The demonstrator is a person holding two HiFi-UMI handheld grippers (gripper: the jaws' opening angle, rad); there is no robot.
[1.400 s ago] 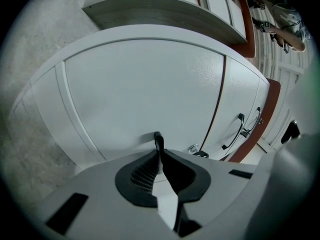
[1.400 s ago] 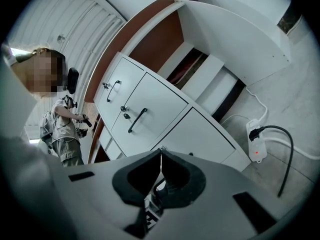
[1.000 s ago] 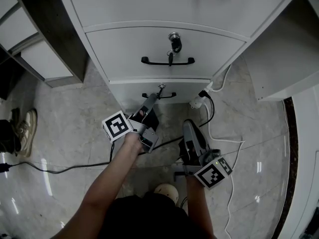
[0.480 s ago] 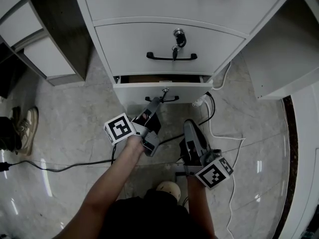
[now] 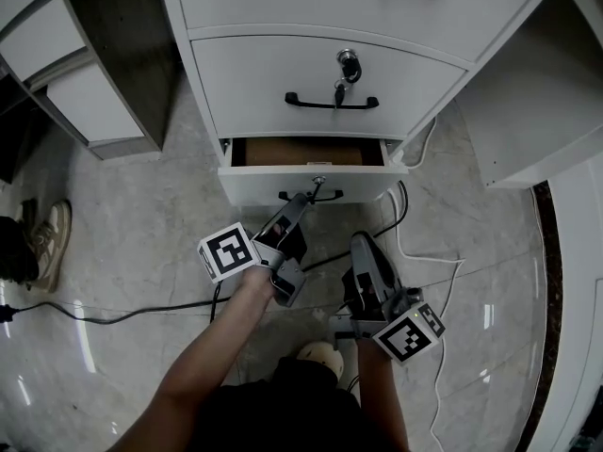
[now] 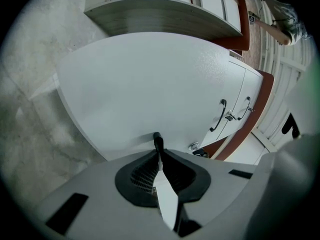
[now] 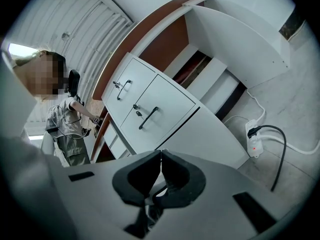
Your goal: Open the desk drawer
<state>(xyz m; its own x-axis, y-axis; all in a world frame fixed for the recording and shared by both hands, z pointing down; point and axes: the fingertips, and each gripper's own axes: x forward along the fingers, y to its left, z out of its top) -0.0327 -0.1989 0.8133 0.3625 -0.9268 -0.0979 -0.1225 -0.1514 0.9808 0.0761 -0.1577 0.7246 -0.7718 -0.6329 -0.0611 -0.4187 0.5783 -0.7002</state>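
Gripping btm drawer handle (image 5: 331,196) w/ left tongs (image 5: 306,201); right tongs (image 5: 362,242) closed, empty.

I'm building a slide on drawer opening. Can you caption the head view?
Left gripper clamps the handle of the partly open bottom drawer; right gripper hangs shut, empty.

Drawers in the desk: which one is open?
The bottom drawer. Its front sticks out and a brown gap shows behind it; the left gripper is shut on its handle. The middle drawer and top drawer sit shut.
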